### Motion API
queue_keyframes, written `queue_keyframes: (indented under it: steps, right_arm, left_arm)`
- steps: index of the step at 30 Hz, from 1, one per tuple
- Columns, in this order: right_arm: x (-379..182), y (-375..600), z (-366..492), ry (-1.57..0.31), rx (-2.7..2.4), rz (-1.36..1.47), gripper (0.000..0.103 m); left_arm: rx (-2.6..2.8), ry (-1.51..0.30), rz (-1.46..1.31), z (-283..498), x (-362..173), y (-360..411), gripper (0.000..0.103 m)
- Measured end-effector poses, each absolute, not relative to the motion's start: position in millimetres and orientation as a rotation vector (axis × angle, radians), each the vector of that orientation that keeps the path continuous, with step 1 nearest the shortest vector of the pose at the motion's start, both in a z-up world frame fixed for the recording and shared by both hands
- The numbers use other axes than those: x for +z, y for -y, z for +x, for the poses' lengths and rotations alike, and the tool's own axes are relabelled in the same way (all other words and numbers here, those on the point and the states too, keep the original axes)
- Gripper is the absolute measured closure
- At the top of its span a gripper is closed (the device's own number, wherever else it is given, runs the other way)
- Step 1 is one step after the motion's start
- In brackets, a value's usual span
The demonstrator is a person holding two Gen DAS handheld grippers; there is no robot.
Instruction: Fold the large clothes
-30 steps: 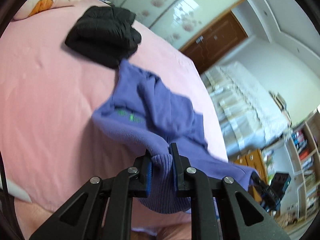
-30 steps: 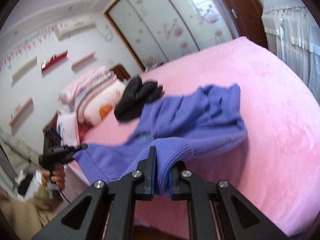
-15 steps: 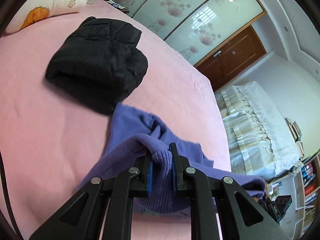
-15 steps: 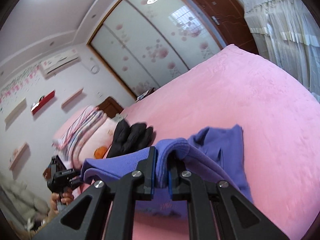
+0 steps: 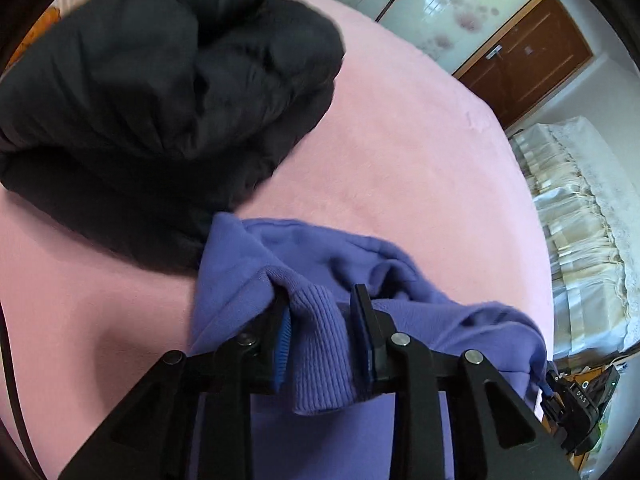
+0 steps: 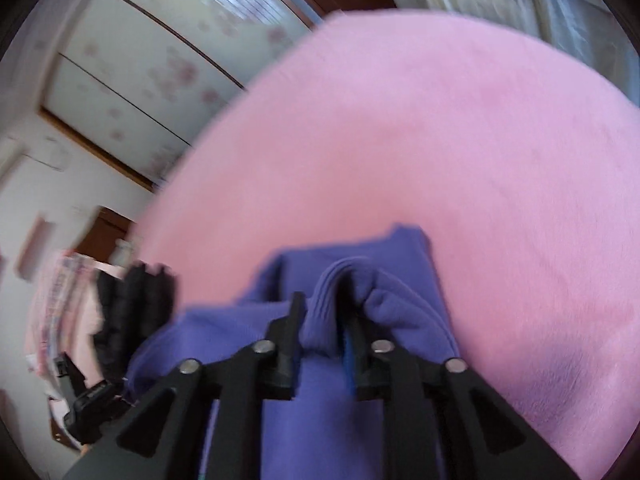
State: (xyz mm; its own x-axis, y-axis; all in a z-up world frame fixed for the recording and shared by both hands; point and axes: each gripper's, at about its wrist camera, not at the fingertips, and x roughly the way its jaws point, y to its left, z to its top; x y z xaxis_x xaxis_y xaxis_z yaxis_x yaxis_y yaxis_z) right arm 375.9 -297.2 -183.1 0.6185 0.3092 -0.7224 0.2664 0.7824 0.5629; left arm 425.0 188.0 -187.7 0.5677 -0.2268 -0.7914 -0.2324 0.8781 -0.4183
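1. Two tongs are letting go; the left tongs (image 5: 320, 320) are opening, with the ribbed hem of the purple top (image 5: 320, 252) between the pads but no longer squeezed.
2. The right tongs (image 6: 326, 320) are opening too; a fold of the same top (image 6: 384, 304) sits loose in the gap, touching one pad only.
3. The top lies on the pink bed (image 5: 400, 152), with its hem edge up on the rest of it; so I think one fold has just been laid down.
4. What is left, I think: pull the tongs away, smooth the top, and maybe fold it again; the sleeves are hidden, so I cannot tell how neat it is.
5. The black coat (image 5: 160, 92) lies bunched just beside the top; it looks folded already, but I cannot be sure.
6. Only the left view shows the coat up close and touching the corner of the top; it also shows the curtain (image 5: 580, 240) and the door (image 5: 528, 64).
7. Only the right view, which is blurry, shows the wide bare part of the bed (image 6: 440, 140), a pile of bedding (image 6: 60, 300) and the wardrobe (image 6: 160, 64).
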Motion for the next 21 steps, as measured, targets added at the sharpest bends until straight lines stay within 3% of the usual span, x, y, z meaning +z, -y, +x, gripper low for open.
queue_keyframes:
  steps: [1,2,3,4,6,13,21]
  right_arm:
    - [-183,296,374,-0.920,0.036,0.697,0.063]
    - [-181,296,373,-0.899,0.055,0.701,0.048]
    - [-175,297,369,-0.871,0.077,0.701,0.034]
    - [-169,299,365,-0.847,0.091,0.694,0.030]
    - [-158,303,357,-0.799,0.114,0.683,0.028]
    - [-132,310,354,-0.753,0.114,0.478,0.028]
    - [-153,273,382,-0.838,0.131,0.161,0.028]
  left_arm:
    - [-0.004,-0.976,-0.528,425,-188,-189,0.072]
    - [-0.024,-0.972,-0.541,423,-186,-190,0.068]
    - [-0.063,-0.967,-0.552,423,-182,-190,0.053]
    - [-0.093,-0.966,-0.552,421,-179,-190,0.032]
    - [-0.114,-0.944,-0.512,416,-165,-187,0.020]
    - [-0.153,-0.799,-0.147,400,-127,-154,0.018]
    - [-0.109,-0.802,0.128,421,-154,-129,0.018]
